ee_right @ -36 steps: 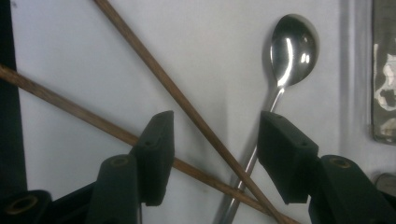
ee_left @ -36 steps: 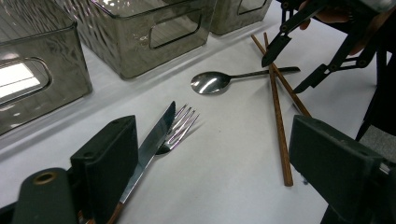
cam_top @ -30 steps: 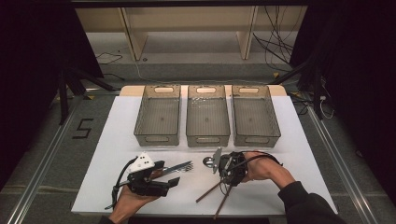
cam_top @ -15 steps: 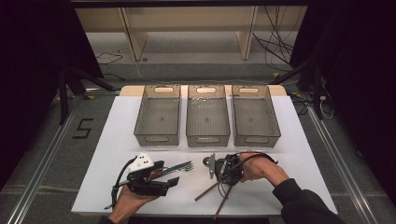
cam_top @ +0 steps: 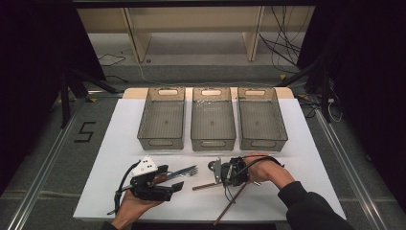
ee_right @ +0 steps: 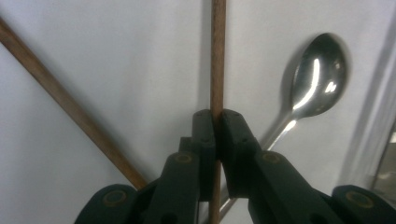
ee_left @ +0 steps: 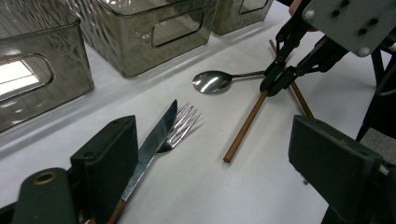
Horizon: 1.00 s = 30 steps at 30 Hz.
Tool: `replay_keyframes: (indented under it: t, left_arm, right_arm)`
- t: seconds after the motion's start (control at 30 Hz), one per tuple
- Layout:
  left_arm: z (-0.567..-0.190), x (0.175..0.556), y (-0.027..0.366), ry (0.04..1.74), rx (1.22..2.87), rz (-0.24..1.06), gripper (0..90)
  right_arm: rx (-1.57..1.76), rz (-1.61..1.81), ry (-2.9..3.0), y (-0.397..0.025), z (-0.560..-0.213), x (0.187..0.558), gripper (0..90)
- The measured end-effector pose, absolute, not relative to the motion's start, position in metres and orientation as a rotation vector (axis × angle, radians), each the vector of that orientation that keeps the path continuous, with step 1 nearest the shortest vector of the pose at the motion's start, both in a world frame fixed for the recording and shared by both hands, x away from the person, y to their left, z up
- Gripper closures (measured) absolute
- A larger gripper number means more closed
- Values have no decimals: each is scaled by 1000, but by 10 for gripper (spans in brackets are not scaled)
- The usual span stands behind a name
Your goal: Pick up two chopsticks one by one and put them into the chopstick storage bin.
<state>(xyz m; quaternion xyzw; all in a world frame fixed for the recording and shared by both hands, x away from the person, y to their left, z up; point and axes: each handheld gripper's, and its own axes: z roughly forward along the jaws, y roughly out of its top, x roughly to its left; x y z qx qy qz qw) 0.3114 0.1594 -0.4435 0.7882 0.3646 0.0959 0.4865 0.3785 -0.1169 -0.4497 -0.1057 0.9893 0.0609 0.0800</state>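
Observation:
My right gripper [cam_top: 224, 180] [ee_right: 217, 114] is shut on a brown chopstick [ee_right: 217, 56] [cam_top: 206, 185] that lies low over the white table. A second chopstick [ee_right: 60, 98] [cam_top: 232, 206] crosses under it. Just beyond the right gripper lies a steel spoon [ee_right: 317, 79] [ee_left: 212, 80]. My left gripper [cam_top: 173, 178] [ee_left: 219, 140] is wide open at the front left. A knife [ee_left: 154, 140] with a brown handle lies between its jaws, close against one of them. A fork [ee_left: 182, 126] [cam_top: 184, 171] rests right beside the knife. The left gripper view also shows the right gripper [ee_left: 279, 80] pinching the chopstick [ee_left: 247, 123].
Three smoky clear bins [cam_top: 161, 120] [cam_top: 213, 120] [cam_top: 262, 120] stand side by side across the back of the white table [cam_top: 311, 163]. The near bin walls [ee_left: 140, 42] are close ahead of the left gripper. Dark floor and cables lie beyond the table.
The right gripper has shifted slightly left and down near the spoon, and the chopstick in it now lies flatter. The left gripper, knife and fork have not moved.

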Motion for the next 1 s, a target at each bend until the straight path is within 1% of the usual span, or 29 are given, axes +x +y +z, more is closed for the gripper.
replay_keyframes:
  t: [0.1, 0.13, 0.3, 0.53, 0.57, 0.6, 0.7, 0.73, 1.0]
  left_arm:
    - [-443, 312, 160, 886, 1919, 236, 157]
    - [-443, 312, 161, 886, 1919, 238, 157]
    - [-442, 311, 164, 893, 1901, 253, 158]
    - [-437, 311, 179, 915, 1838, 299, 157]
    - [-437, 311, 182, 917, 1827, 309, 157]
    - [-436, 311, 184, 921, 1820, 315, 157]
    - [-436, 310, 189, 930, 1803, 323, 157]
    - [-436, 310, 192, 932, 1801, 327, 157]
    - [-435, 308, 202, 937, 1773, 347, 157]
  right_arm:
    - [-329, 224, 2932, -117, -441, 380, 853]
    - [-324, 252, 2914, -118, -433, 381, 854]
    - [-224, 362, 2868, -120, -414, 387, 855]
    - [134, 625, 2816, -117, -393, 402, 855]
    - [134, 625, 2816, -117, -393, 402, 855]
    - [268, 703, 2794, -116, -385, 409, 855]
    - [368, 784, 2767, -114, -379, 415, 855]
    - [490, 883, 2746, -110, -372, 423, 855]
    - [676, 1036, 2669, -94, -360, 442, 855]
